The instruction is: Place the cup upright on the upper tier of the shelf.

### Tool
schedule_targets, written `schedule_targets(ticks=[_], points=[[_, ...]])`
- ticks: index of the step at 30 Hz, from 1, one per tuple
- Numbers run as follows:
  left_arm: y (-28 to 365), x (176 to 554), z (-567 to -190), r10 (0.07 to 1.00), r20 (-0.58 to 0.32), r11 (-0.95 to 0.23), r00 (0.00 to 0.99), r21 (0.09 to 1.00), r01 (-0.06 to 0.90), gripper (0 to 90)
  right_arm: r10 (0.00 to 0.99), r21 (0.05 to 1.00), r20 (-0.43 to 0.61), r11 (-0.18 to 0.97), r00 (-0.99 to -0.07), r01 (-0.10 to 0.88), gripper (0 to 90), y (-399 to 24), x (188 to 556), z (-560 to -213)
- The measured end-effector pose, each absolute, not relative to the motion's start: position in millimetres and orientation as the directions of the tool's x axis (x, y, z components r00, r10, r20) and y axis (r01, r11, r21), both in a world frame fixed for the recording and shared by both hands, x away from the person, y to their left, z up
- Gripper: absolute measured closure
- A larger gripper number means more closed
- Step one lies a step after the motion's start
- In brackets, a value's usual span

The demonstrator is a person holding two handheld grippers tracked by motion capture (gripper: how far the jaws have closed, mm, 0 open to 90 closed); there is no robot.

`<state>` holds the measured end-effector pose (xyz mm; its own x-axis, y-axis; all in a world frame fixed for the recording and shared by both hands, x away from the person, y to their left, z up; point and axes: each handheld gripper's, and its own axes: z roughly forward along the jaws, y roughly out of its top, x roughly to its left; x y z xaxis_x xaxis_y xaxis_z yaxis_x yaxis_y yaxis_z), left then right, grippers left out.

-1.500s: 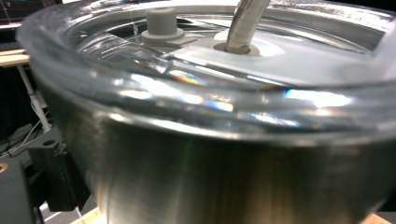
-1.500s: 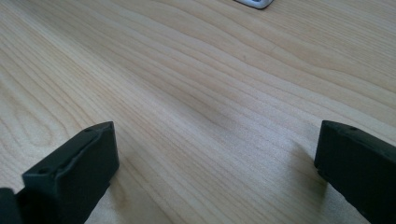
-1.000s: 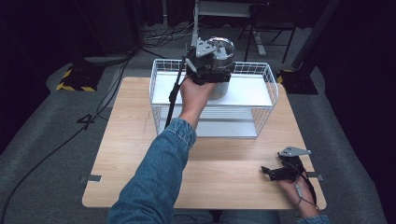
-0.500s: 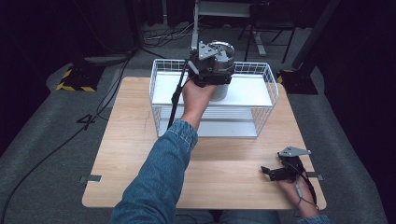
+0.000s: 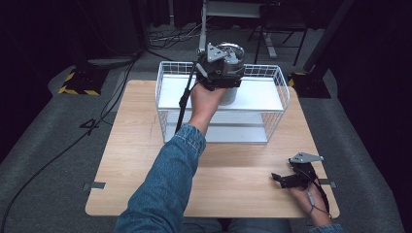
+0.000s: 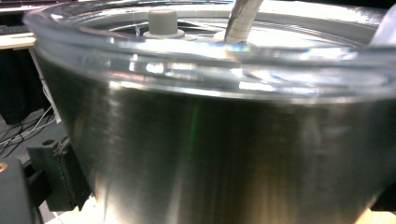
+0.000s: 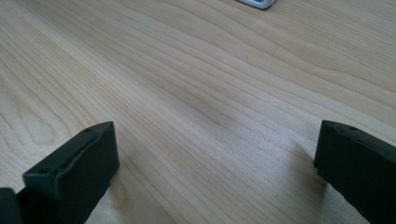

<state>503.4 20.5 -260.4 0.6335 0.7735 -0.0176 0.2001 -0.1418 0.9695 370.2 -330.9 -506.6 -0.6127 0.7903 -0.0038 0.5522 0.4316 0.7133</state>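
Steel pot with glass lid, on top shelf of white wire rack at far side of counter.

Left gripper clamped on pot wall just under rim.

Likely heavy, rigid, slick; lid loose, breakable — keep level.

Right gripper resting on counter, jaws wide apart, holding nothing.

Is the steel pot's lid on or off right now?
On. The left gripper view shows a clear lid with a grey knob seated on the steel pot.
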Motion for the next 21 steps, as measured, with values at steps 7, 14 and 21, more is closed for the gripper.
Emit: schedule_targets(ticks=[7, 14, 21], points=[[19.3, 505.9, -262.0, 0.777, -0.011, -0.141, 0.629, 0.971, 0.191, 0.0, 0.787, 0.713, -0.004, 0.435, -0.617, 0.551, 0.2, -330.9, 370.2, -506.6], [21.3, 501.3, -257.8, 0.777, 0.033, -0.187, 0.629, 0.966, 0.18, 0.0, 0.787, 0.713, -0.004, 0.435, -0.617, 0.551, 0.1, -330.9, 370.2, -506.6], [30.5, 490.1, -250.7, 0.768, 0.042, -0.185, 0.639, 0.97, 0.158, 0.0, 0.787, 0.713, -0.004, 0.435, -0.617, 0.55, 0.1, -330.9, 370.3, -506.6]])
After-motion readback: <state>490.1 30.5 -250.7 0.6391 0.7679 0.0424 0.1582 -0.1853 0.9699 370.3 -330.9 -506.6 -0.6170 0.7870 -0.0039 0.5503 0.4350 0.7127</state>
